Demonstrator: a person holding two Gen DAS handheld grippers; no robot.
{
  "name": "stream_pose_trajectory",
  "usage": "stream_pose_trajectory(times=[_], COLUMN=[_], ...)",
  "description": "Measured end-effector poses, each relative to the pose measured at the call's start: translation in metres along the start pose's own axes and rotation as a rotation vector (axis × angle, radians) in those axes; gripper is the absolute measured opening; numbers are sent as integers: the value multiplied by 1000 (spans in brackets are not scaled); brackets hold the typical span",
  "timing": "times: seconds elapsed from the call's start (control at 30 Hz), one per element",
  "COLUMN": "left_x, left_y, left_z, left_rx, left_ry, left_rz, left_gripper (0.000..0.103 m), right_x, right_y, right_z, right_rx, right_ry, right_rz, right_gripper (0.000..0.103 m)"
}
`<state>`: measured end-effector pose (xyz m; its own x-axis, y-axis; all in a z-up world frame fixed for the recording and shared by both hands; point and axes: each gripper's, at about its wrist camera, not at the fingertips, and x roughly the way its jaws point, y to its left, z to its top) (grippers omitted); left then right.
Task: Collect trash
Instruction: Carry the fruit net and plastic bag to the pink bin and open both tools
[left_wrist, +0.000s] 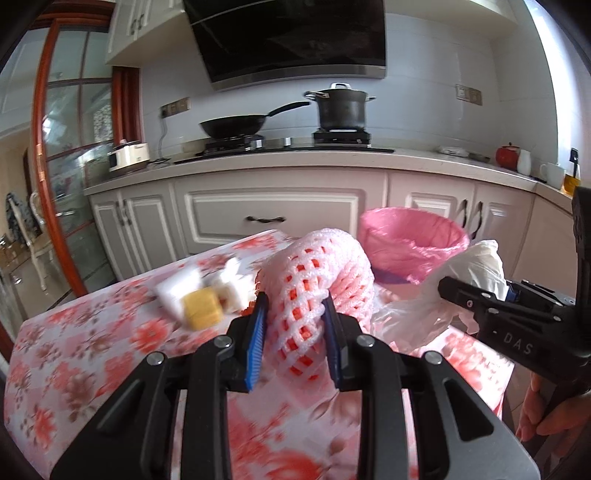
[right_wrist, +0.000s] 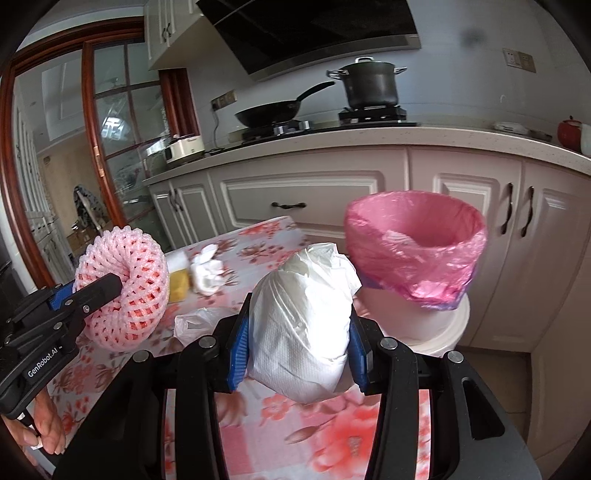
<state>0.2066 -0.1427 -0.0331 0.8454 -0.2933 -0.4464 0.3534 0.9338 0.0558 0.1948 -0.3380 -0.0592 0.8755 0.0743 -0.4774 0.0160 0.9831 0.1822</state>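
Right gripper (right_wrist: 300, 334) pinches white bag (right_wrist: 301, 317), nearer pink-lined bin (right_wrist: 415, 243), ahead-right; left gripper (left_wrist: 295, 332) pinches foam net (left_wrist: 317, 291), farther.

Soft pink foam netting (left_wrist: 317, 295); a crinkly, translucent white plastic bag (right_wrist: 303, 325) around textured paper; glossy thin pink plastic bin liner (right_wrist: 413, 243) at one o'clock; ribbed blue fingers (left_wrist: 258, 336).

Pink foam net (left_wrist: 314, 280), white bag (right_wrist: 301, 325), pink bin liner (right_wrist: 413, 236) (tablecloth (left_wrist: 92, 332) red-floral).
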Motion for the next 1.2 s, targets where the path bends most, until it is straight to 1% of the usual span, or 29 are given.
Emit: stream_pose_trajectory(times=[0.07,0.2,0.4,0.57,0.6,0.7,0.9,1.0,1.03,1.07,1.1,1.13,1.17,1.2], left_x=[11,41,85,124,136,160,219,243,254,259,268,273,276,279], left_y=[-10,-26,-54,-74,-80,-90,-109,-119,-123,-126,-130,-132,-133,-134], left_z=[8,27,58,87,96,112,140,149,153,154,157,157,158,158], left_rx=[7,-12,-7,-8,-13,-24,-66,-72,-76,-77,-76,-76,-78,-82], left_ry=[-6,-5,-18,-29,-30,-28,3,11,16,20,23,23,23,25], left_rz=[-20,-67,-135,-203,-226,-253,-304,-325,-342,-352,-361,-357,-356,-357], left_gripper=[28,28,28,28,28,29,31,32,34,39,46,49,54,56], right_x=[3,11,29,53,58,79,110,125,130,135,137,137,137,135], right_y=[-11,-34,-73,-103,-110,-132,-160,-169,-170,-170,-170,-171,-171,-173], right_z=[5,20,49,78,84,99,107,105,104,102,100,96,93,91], right_rx=[0,-8,0,-24,-26,-20,-29,-39,-46,-57,-66,-69,-66,-58], right_ry=[-7,-18,-40,-54,-56,-53,-30,-5,6,19,23,20,18,18], right_rz=[-22,-63,-130,-187,-196,-228,-256,-239,-231,-221,-217,-223,-223,-222], right_gripper=[43,43,43,43,43,44,44,49,55,59,69,72,72,72])
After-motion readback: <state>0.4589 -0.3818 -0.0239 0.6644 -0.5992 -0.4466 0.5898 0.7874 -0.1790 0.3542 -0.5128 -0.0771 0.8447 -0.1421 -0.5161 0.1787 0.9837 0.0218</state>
